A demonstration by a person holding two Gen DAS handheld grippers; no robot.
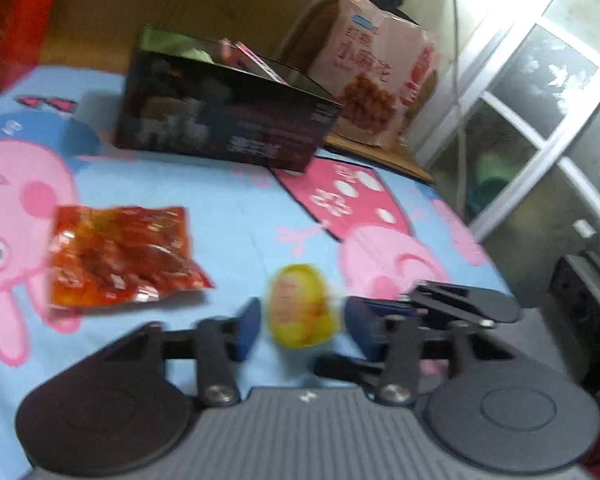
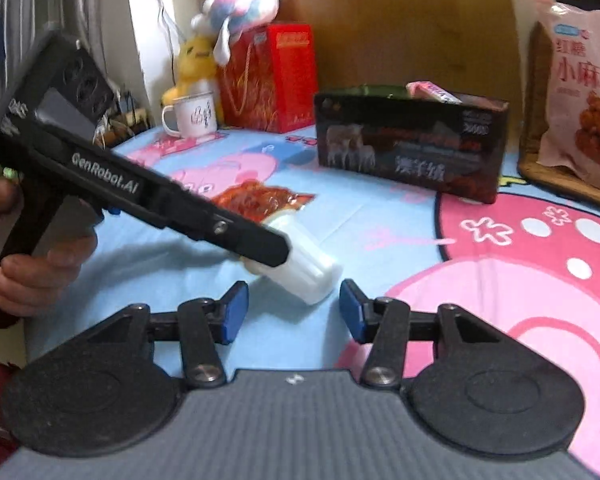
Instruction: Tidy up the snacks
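A small yellow-topped jelly cup (image 1: 302,306) lies on the blue cartoon sheet between the blue pads of my open left gripper (image 1: 302,326); the pads stand just apart from it. In the right wrist view the cup (image 2: 308,268) shows its white side, under the tip of the left gripper (image 2: 260,246). My right gripper (image 2: 292,312) is open and empty, just in front of the cup. An orange-red snack packet (image 1: 116,256) lies to the left, also in the right wrist view (image 2: 260,200). A dark open box (image 1: 224,120) holding pink packets stands behind; it shows in the right wrist view (image 2: 412,144).
A big pink snack bag (image 1: 380,76) leans at the back right, also in the right wrist view (image 2: 580,80). A red gift bag (image 2: 268,76), plush toys (image 2: 236,8) and a white mug (image 2: 192,114) stand at the back left. The bed edge drops off at right.
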